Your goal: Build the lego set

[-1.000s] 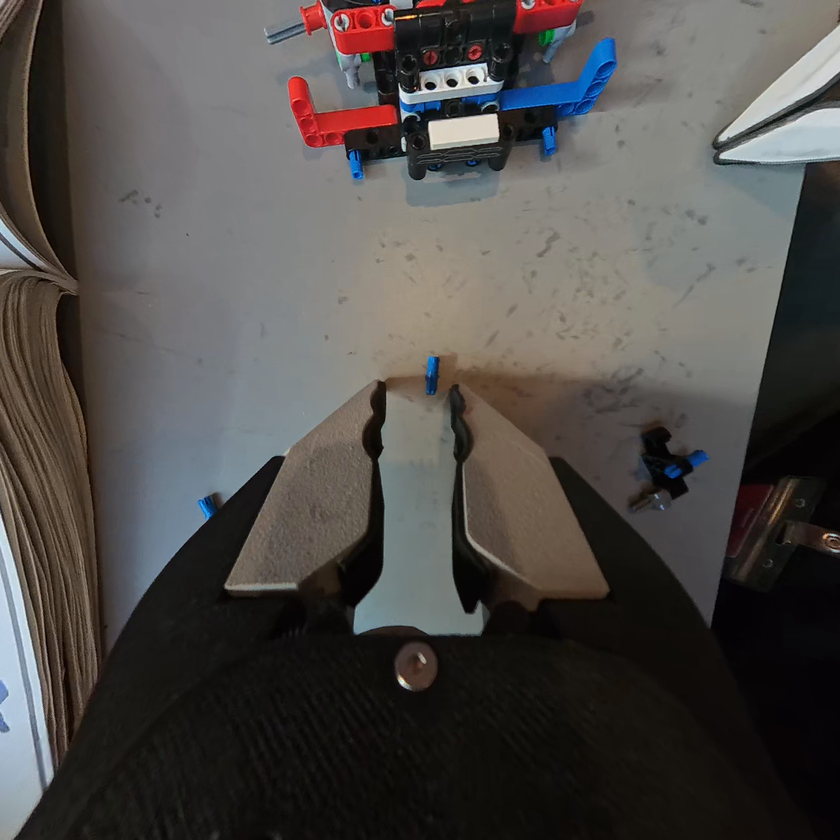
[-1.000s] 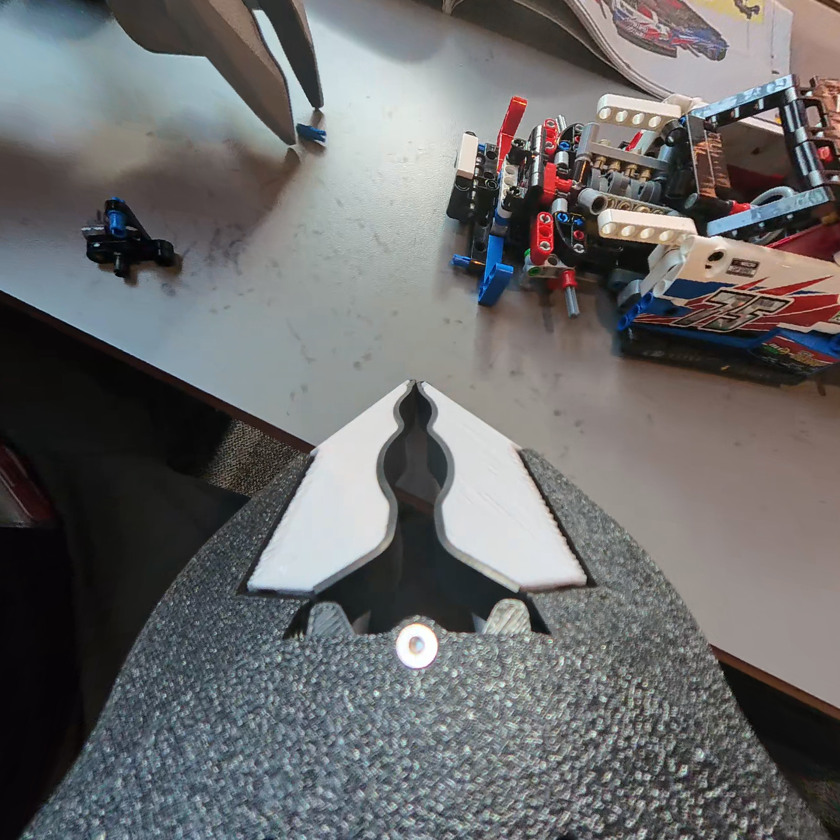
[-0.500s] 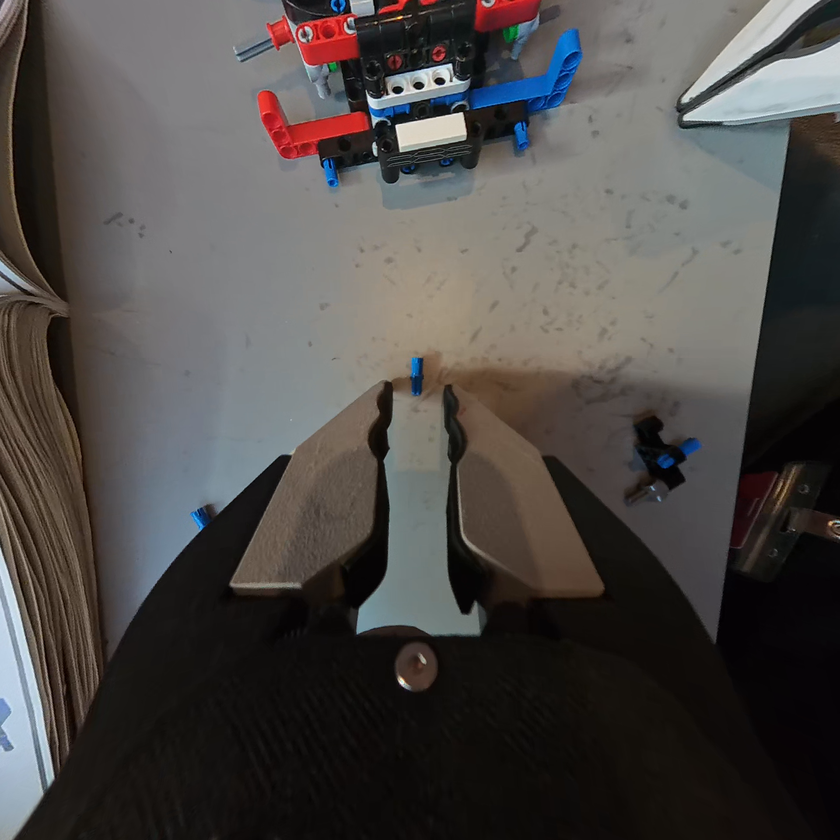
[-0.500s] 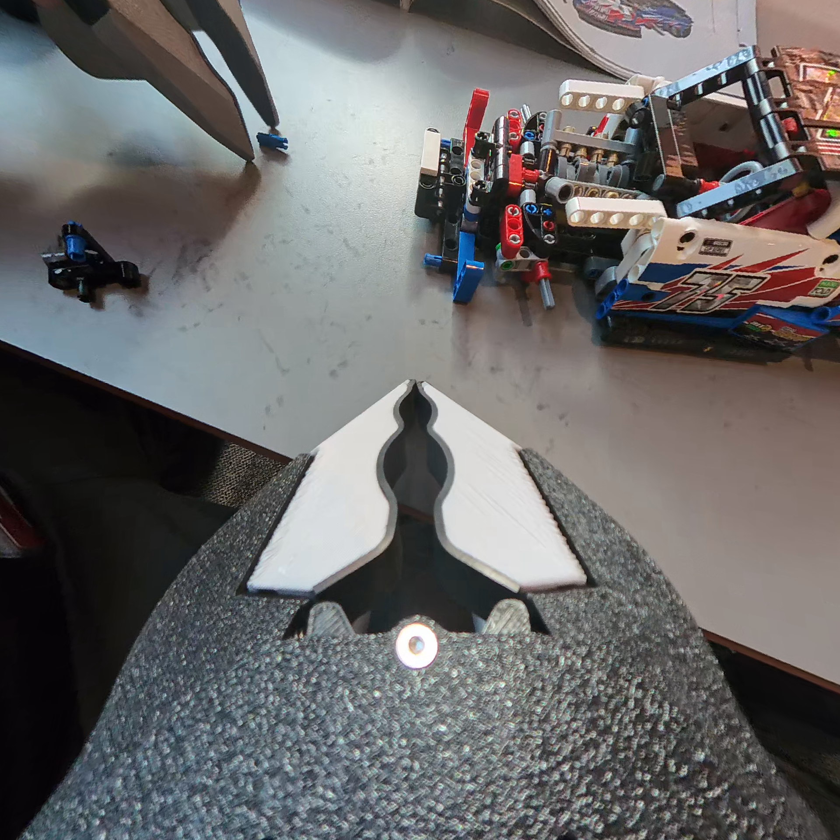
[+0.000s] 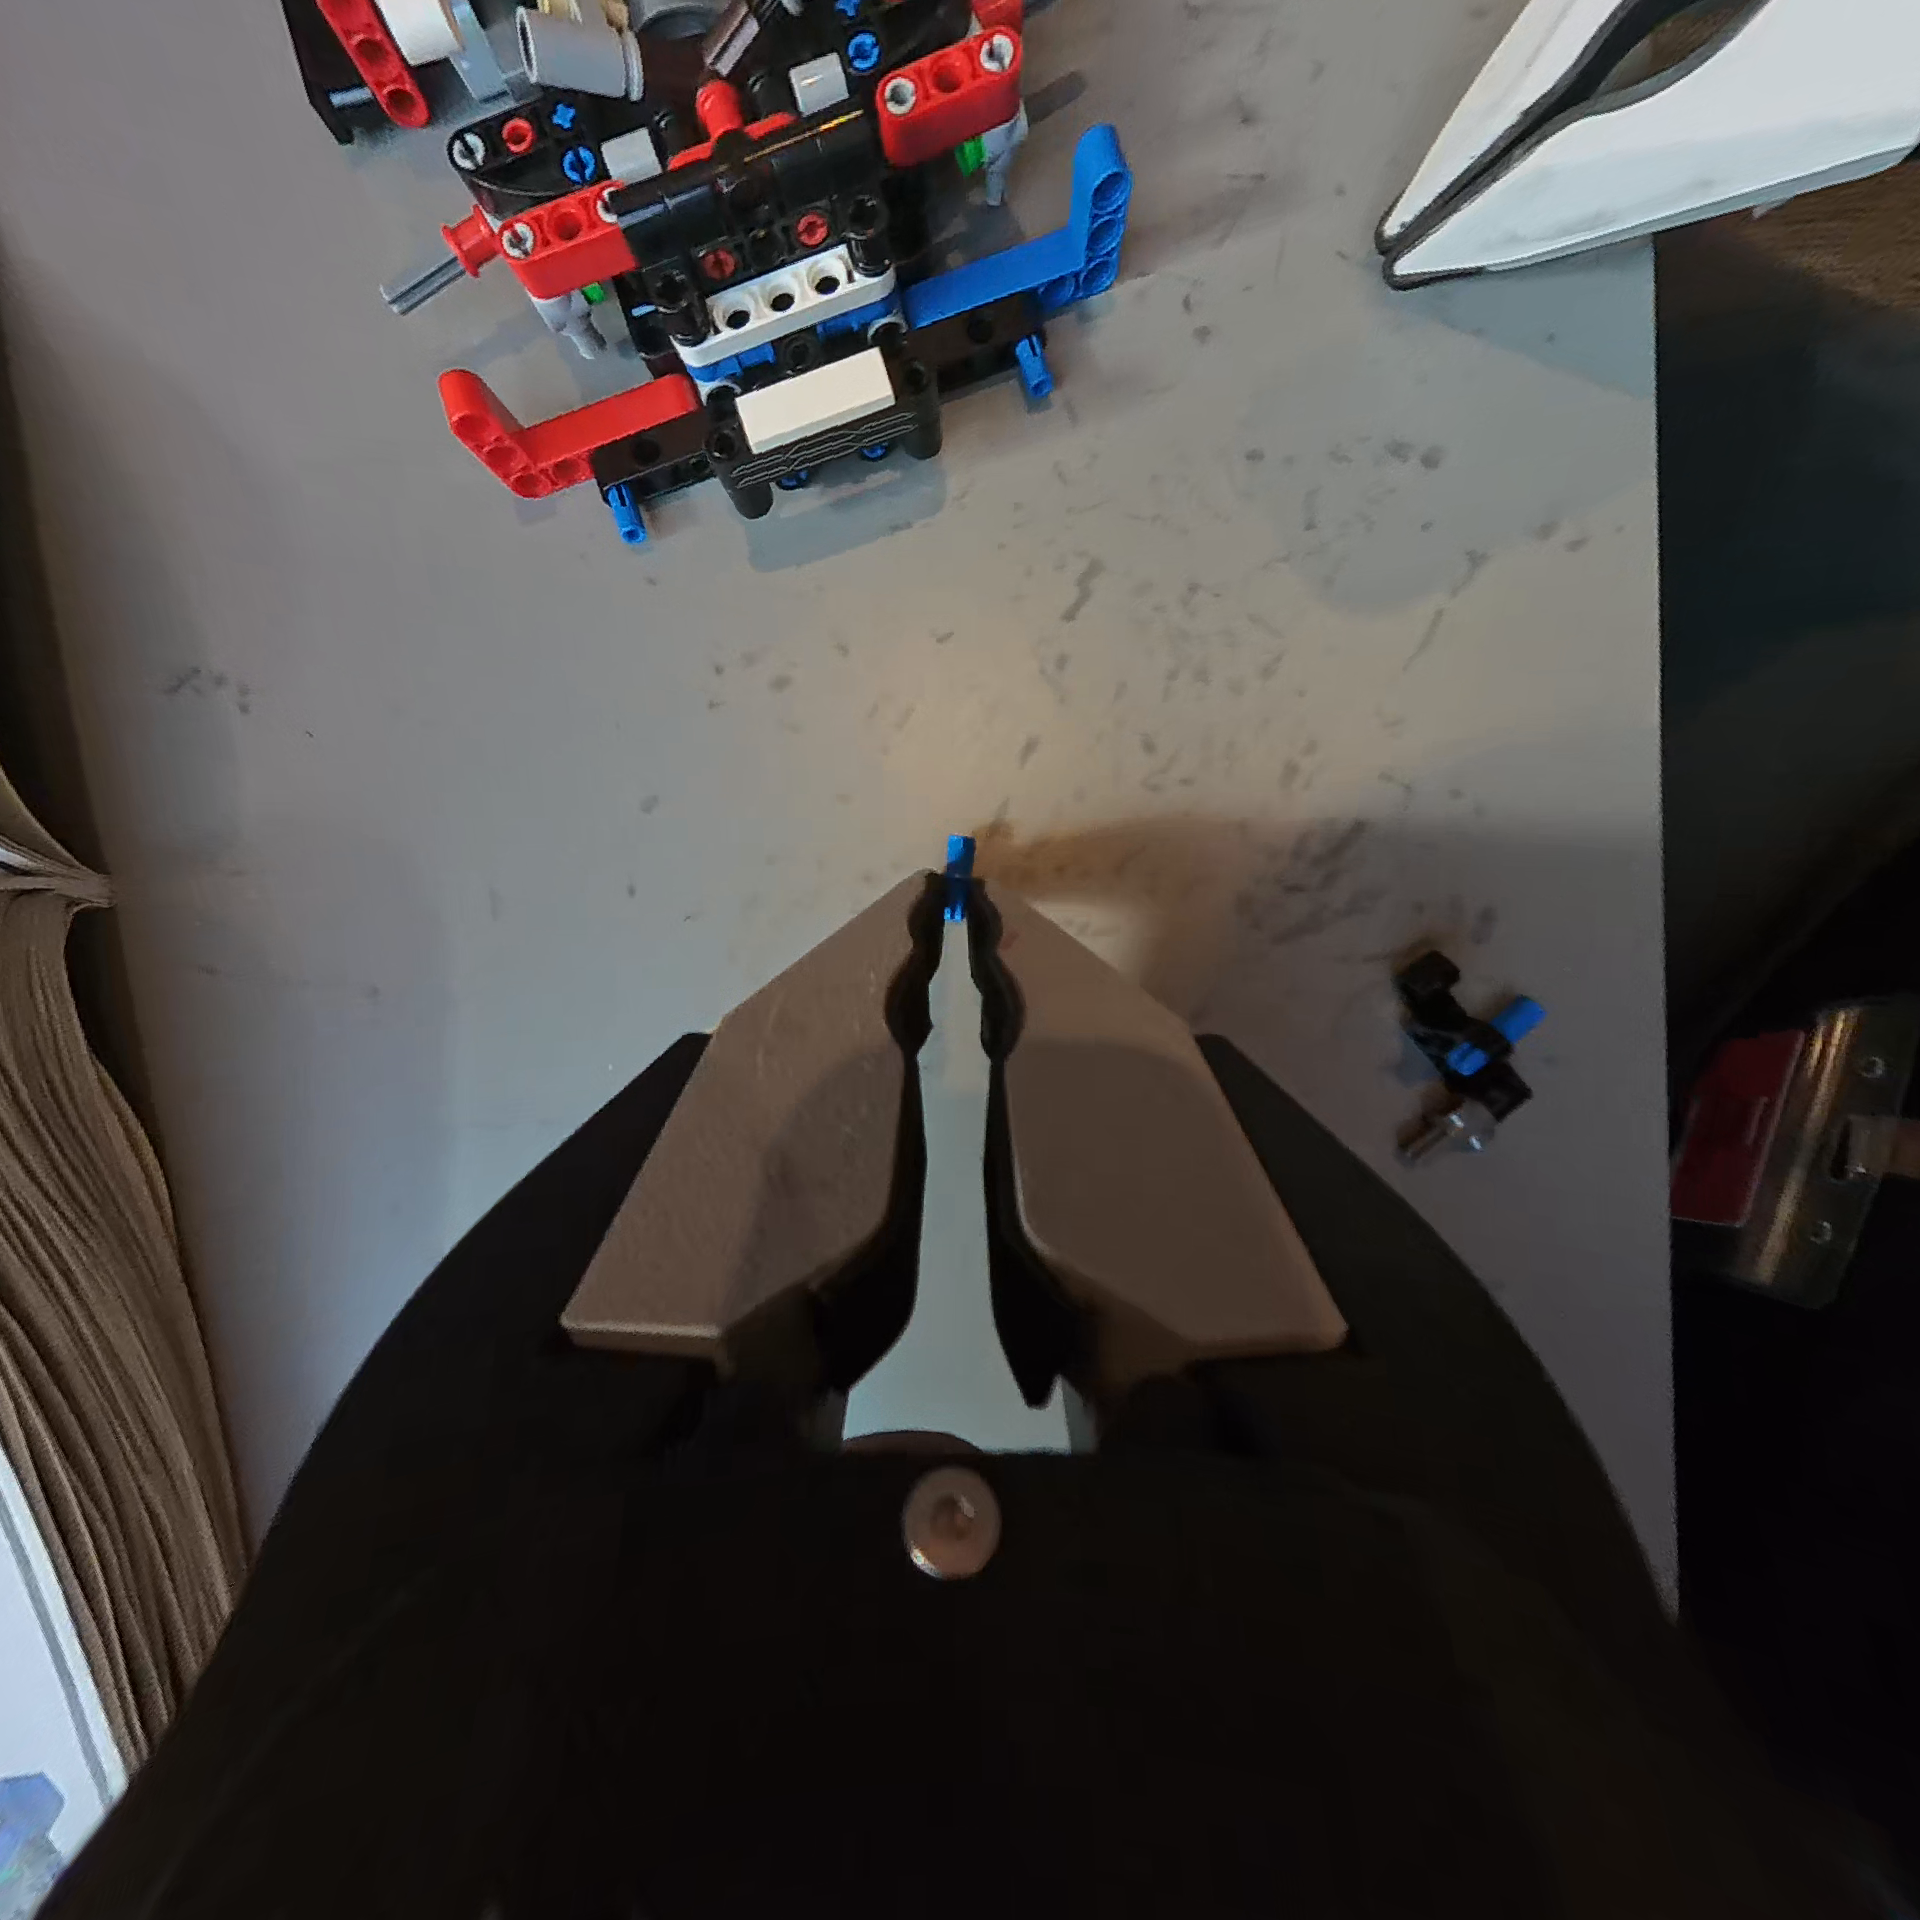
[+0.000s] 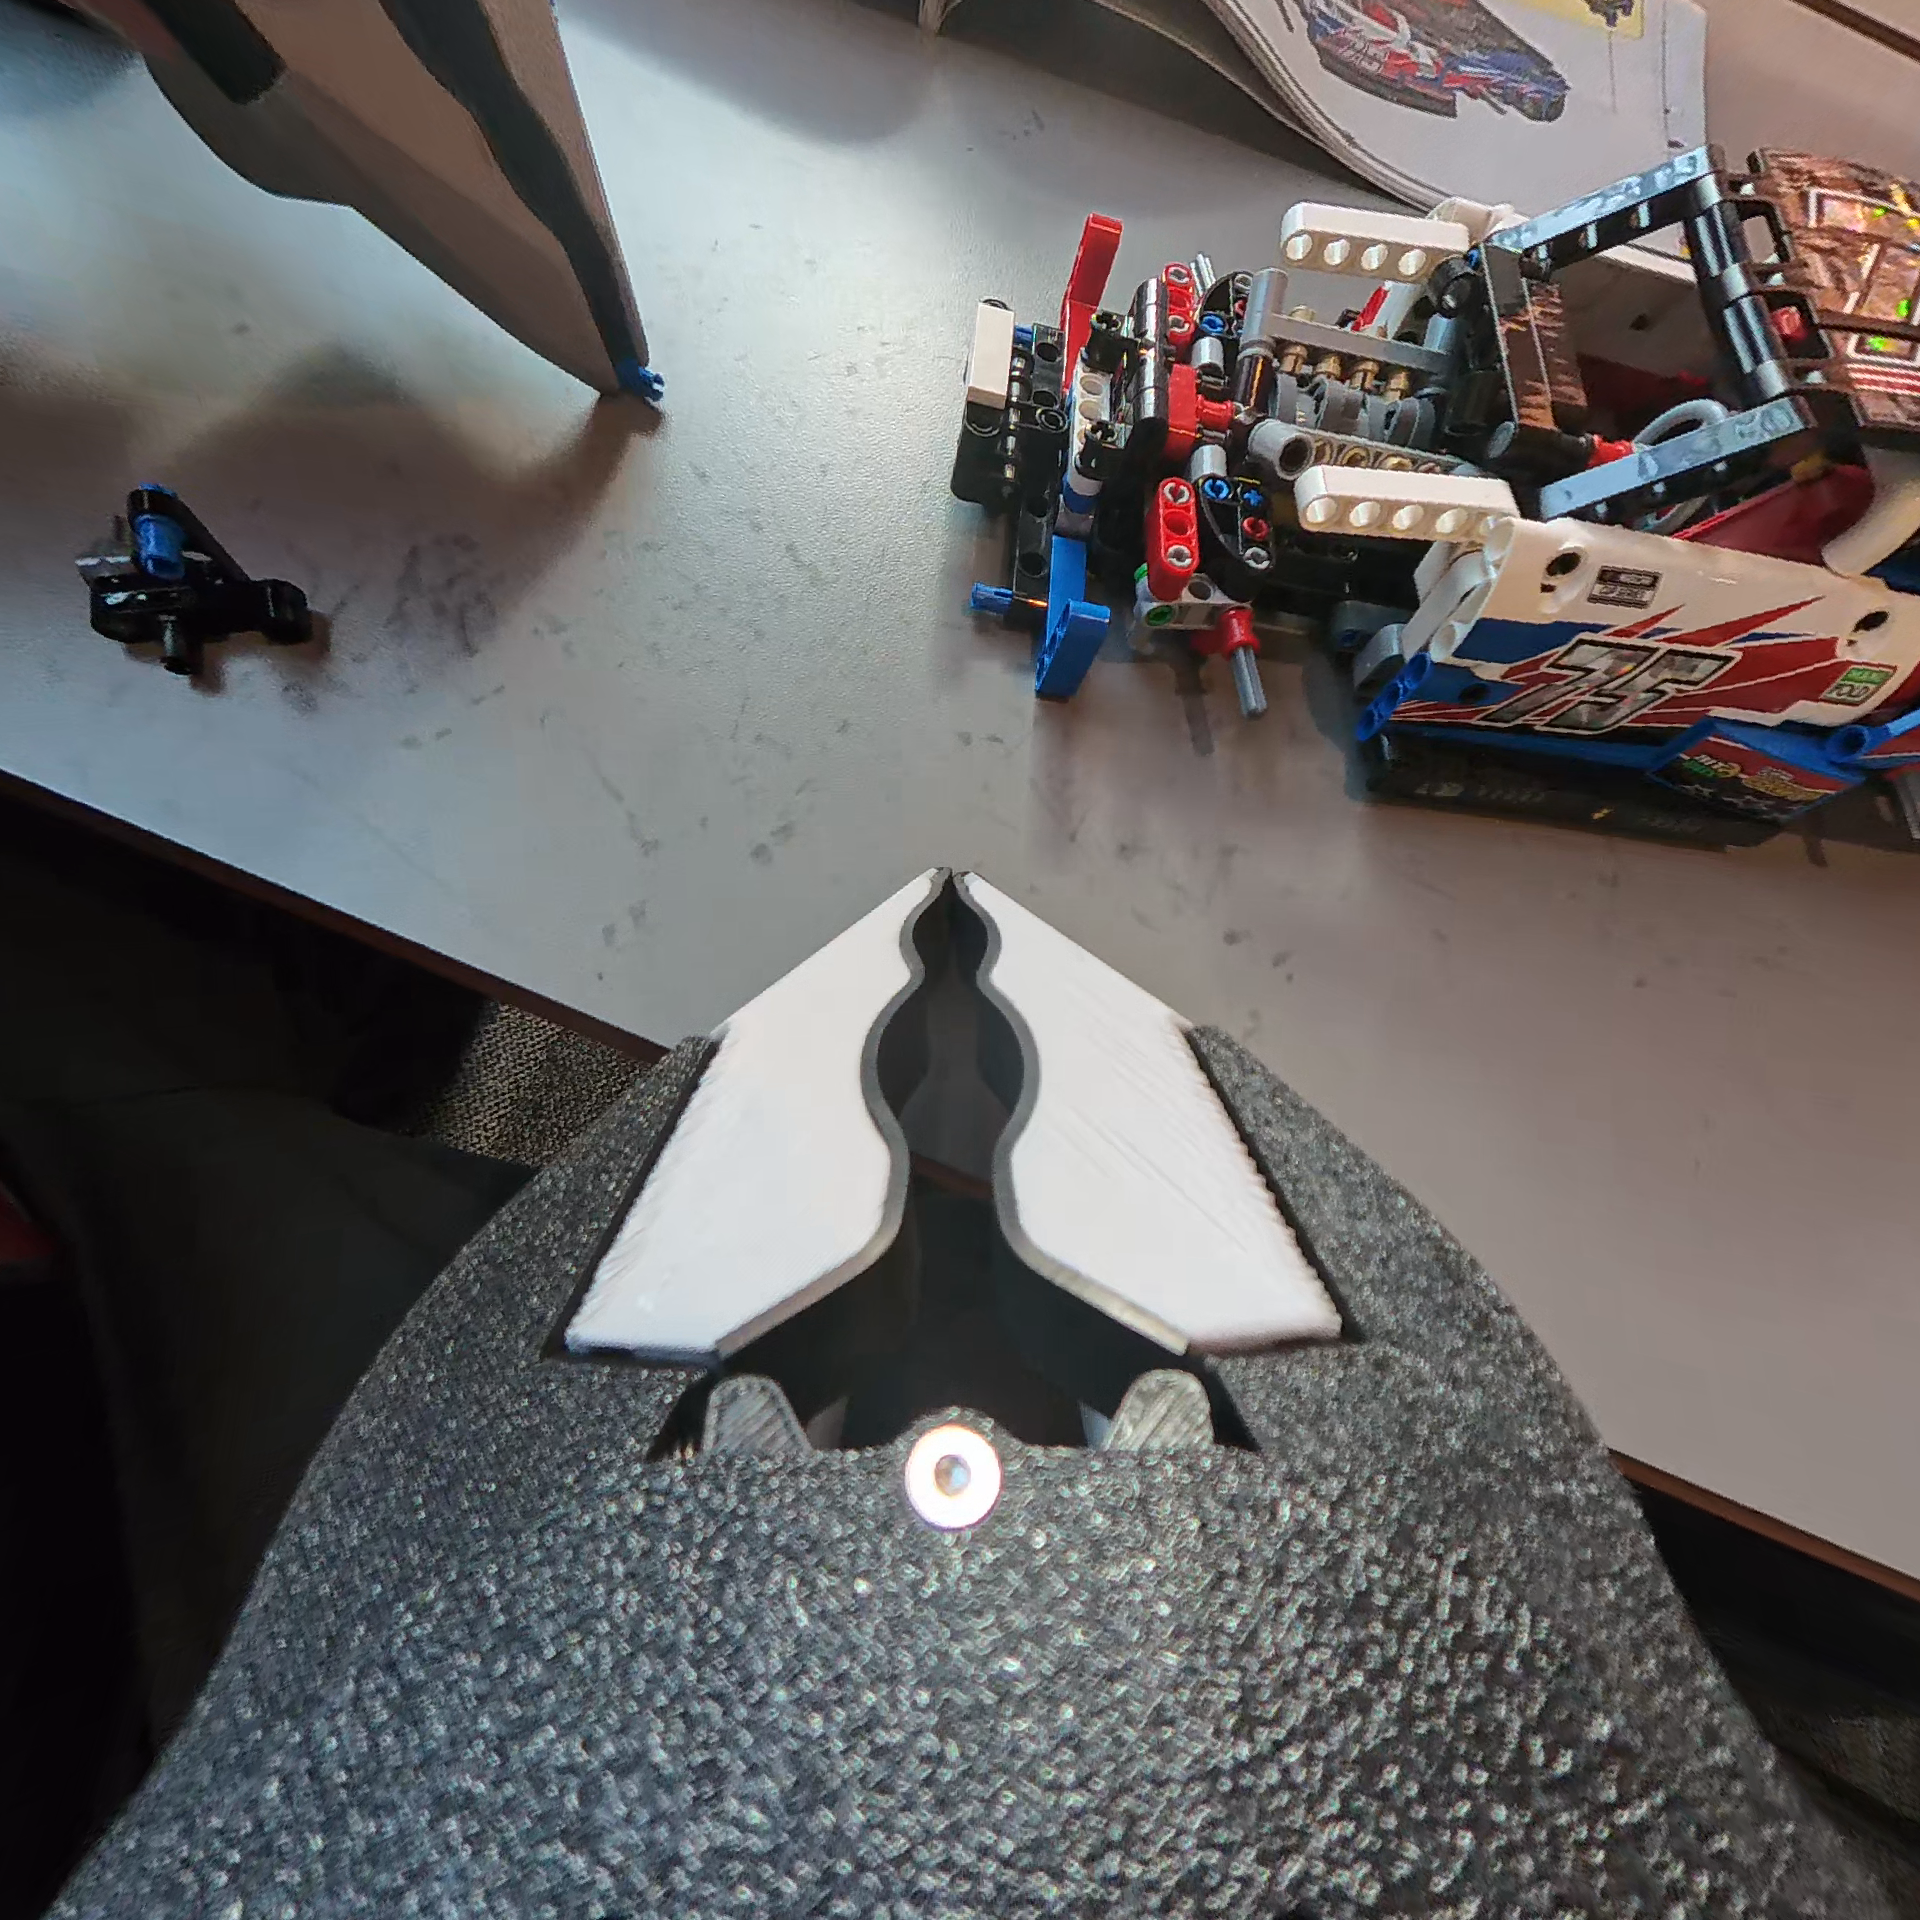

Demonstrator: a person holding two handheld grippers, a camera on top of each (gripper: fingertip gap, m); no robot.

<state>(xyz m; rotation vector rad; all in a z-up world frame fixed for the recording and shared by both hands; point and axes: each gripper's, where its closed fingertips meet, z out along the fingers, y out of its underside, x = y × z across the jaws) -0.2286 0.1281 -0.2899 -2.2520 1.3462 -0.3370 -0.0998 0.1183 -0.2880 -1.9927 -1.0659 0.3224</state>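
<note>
On the left, a thick stack of paper pages [image 5: 73, 1195] lies by the edge of the grey table [image 5: 520, 779]. The left gripper [image 5: 957, 902] has its tips down on the table. Its jaws are almost shut and pinch a tiny blue pin [image 5: 957, 878], whose end pokes out in front.

Farther along the table sits the half-built car [image 6: 1455, 520], red, blue, black and white, well apart from the pin. Near the table's edge lies a small black piece with a blue peg [image 5: 1460, 1049].

On the right, the right gripper [image 6: 951, 878] hangs near the table edge. Its white fingers [image 6: 790, 1143] meet at the tips and hold nothing.
</note>
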